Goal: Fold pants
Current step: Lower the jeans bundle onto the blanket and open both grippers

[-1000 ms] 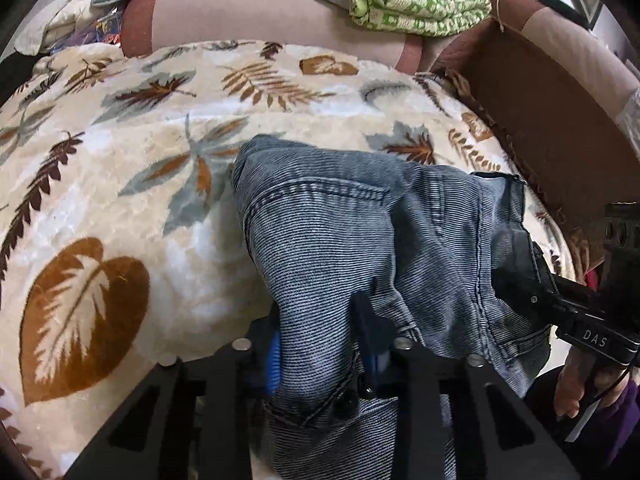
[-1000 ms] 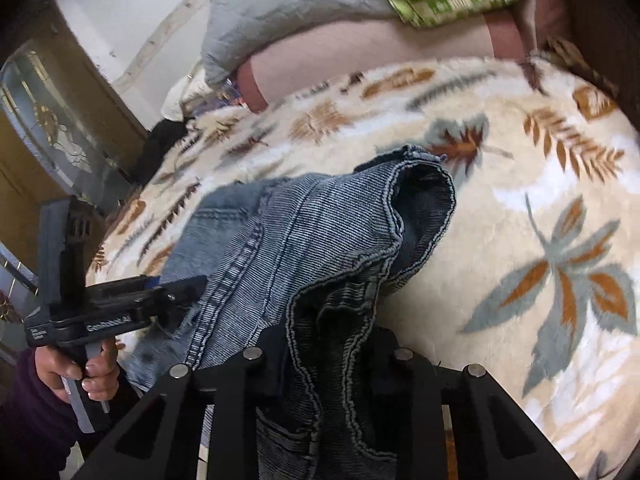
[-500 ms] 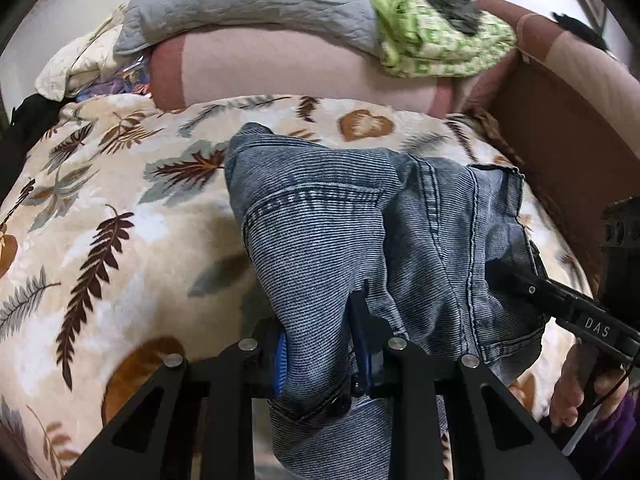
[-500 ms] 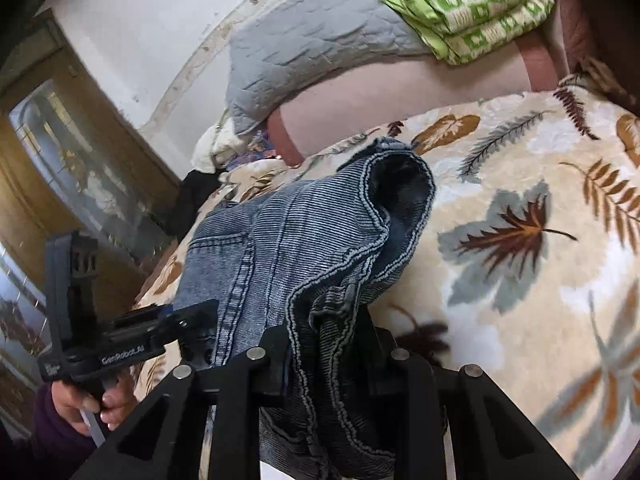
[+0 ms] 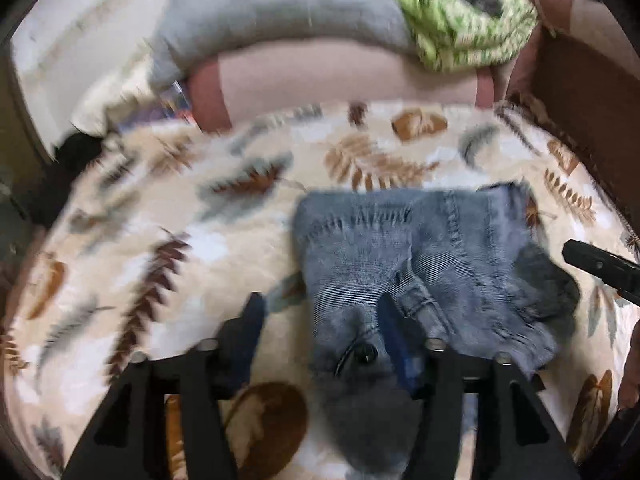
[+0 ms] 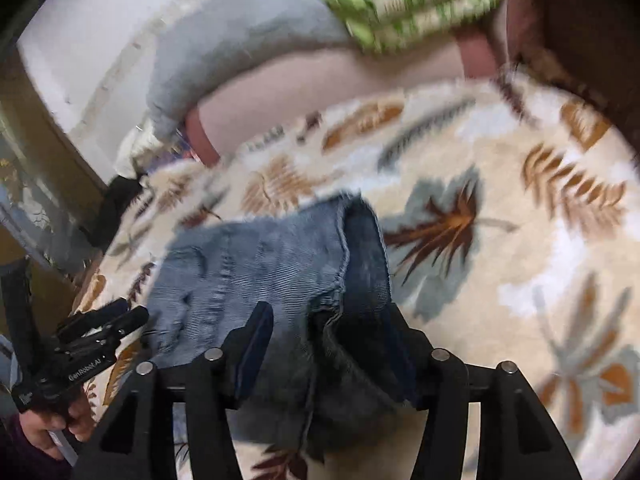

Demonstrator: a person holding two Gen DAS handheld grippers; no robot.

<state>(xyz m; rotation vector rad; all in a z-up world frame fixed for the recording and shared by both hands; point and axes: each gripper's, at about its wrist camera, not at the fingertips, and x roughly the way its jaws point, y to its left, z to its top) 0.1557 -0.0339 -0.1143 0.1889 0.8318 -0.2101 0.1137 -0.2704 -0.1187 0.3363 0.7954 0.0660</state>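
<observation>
denim pants [image 5: 420, 264] lie in a folded bundle on the leaf-print blanket [image 5: 168, 240] of the bed, toward its near edge and well short of the bolster [image 5: 340, 76] at the head. the step in hand looks like a release: a fold has been laid down and both tools are letting go. the left gripper [image 5: 320, 328] has just been opening; its jaws stand apart, the near end of the bundle lies between them against the right-hand pad, and the other pad is clear over bare blanket. the right gripper [image 6: 332, 344] has just been opening too; its jaws are apart with the dark inner edge of the cloth loose between them, neither pad pressing as far as the blur allows. in the right wrist view a hand [image 6: 48, 432] holds the left tool at the bundle's far side.

judging by the bundle's compact shape, the folding seems well advanced. the next move calls for drawing both tools clear without dragging the top layer, then either flattening the raised, gaping edge on the right or taking one more fold across. loose denim could spring open once it is let go.
</observation>
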